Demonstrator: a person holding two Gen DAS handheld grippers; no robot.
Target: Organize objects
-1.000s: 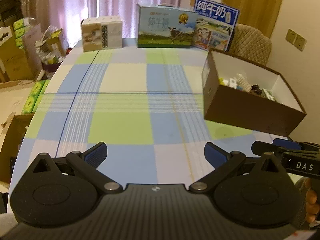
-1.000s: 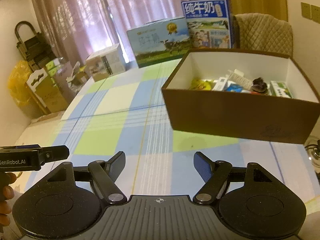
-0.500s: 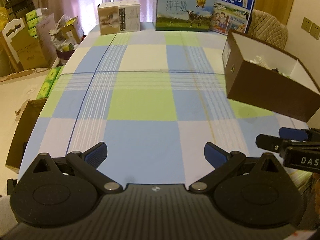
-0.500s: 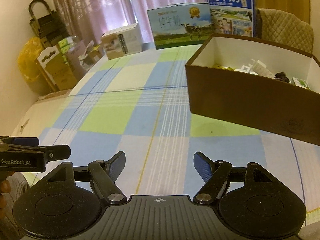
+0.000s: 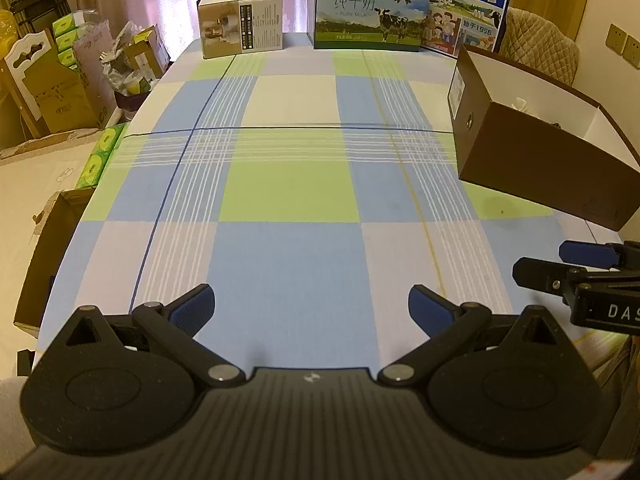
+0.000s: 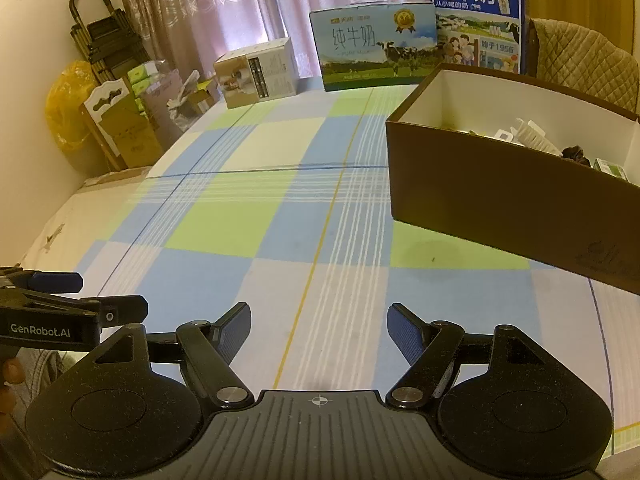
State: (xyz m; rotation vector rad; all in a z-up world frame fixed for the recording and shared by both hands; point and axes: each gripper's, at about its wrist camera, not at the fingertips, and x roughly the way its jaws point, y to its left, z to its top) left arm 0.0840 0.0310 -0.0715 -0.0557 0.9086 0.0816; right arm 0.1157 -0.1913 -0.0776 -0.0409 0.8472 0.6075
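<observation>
- Left wrist view: your left hand-held gripper point(image 5: 311, 304) hangs low over the near edge of the surface point(image 5: 288, 184), fingers spread wide, nothing between them.
- Compared with a second ago, you have drawn both hand-held grippers back and down. The brown box point(image 5: 532, 160) sat nearer and showed its contents then; from this view you now see mostly its outer wall and a strip of white lining.
- Your right hand-held gripper point(image 6: 319, 330) is likewise wide and empty. It too has pulled away: the brown box point(image 6: 508, 196) has slid toward the right edge of the right wrist view and looks less steeply down into it.
- The task's things, the small items point(image 6: 532, 136), lie inside the brown box at its far end. You can make out white packets and something dark; the rest is too small to tell.
- The checked cloth between you and the box carries no loose piece. The milk cartons point(image 5: 370, 8) and the beige carton point(image 5: 240, 22) stand at the far edge, unmoved.
- Read this as a retreat after the sorting: with both tools empty and nothing loose in reach, the task looks finished or very near it.
</observation>
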